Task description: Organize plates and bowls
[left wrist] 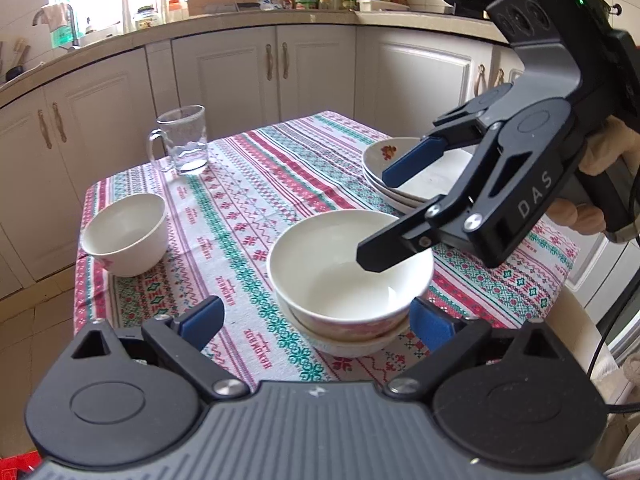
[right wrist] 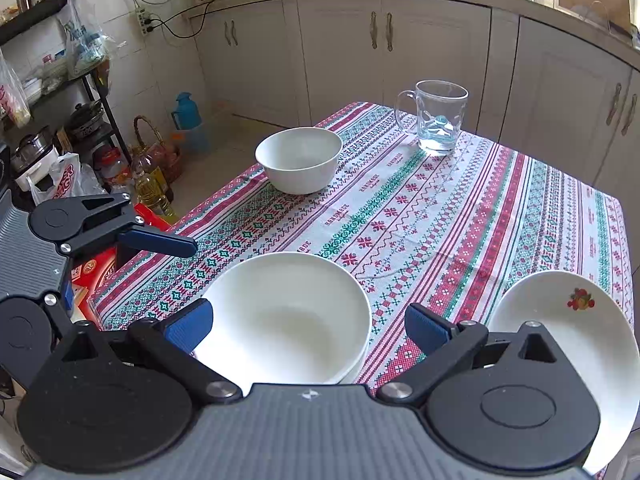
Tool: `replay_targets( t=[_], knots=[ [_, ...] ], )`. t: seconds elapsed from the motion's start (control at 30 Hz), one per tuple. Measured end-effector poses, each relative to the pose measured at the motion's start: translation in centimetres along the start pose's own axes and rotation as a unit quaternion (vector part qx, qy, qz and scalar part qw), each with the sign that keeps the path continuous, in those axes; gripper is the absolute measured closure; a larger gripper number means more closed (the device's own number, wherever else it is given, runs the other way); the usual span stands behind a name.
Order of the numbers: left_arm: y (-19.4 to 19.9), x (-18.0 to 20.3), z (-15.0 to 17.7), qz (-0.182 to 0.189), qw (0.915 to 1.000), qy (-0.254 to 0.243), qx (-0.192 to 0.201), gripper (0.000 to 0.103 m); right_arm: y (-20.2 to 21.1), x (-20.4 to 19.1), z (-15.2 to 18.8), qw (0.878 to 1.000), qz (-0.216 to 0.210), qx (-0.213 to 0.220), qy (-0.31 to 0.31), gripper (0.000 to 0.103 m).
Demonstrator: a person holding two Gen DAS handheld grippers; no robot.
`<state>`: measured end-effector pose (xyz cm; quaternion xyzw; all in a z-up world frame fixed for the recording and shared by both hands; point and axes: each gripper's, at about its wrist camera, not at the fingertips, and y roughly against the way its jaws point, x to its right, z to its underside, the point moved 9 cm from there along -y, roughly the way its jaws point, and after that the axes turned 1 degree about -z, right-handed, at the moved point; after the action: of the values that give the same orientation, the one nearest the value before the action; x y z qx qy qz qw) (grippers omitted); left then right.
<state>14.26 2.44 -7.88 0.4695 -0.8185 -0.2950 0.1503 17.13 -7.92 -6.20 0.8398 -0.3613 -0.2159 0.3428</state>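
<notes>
Glossy, smooth white glazed ceramic on the stacked bowls (left wrist: 348,276), the lone bowl (left wrist: 126,232) and the plates (left wrist: 420,176). Woven-looking patterned cloth, matt, on the tablecloth (left wrist: 248,200). Clear, shiny glass on the mug (left wrist: 182,140). Matt black plastic on the left gripper (left wrist: 316,320) and right gripper (right wrist: 308,328), with ribbed grey housing, bright metal screws and blue, finely textured pads (right wrist: 188,326). Satin-painted cream cabinet doors (left wrist: 248,68).

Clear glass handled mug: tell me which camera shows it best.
The right wrist view shows the clear glass handled mug best: larger, sharper, handle and a little water visible. The left wrist view also shows it whole, but smaller and against pale cabinets.
</notes>
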Motion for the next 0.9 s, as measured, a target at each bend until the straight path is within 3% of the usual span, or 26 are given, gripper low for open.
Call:
replay_targets(
  t=[0.43, 0.9],
  knots=[
    [0.9, -7.7, 0.6, -0.102, 0.9925, 0.062, 0.026, 0.004, -0.7, -1.8, -3.3, 0.998, 0.032, 0.000, 0.051, 0.000],
    [-1.5, -12.8, 0.8, -0.124, 0.9887, 0.079, 0.030, 0.004, -4.8, -2.9, -8.0, 0.996, 0.025, -0.018, 0.081, 0.000]
  ],
)
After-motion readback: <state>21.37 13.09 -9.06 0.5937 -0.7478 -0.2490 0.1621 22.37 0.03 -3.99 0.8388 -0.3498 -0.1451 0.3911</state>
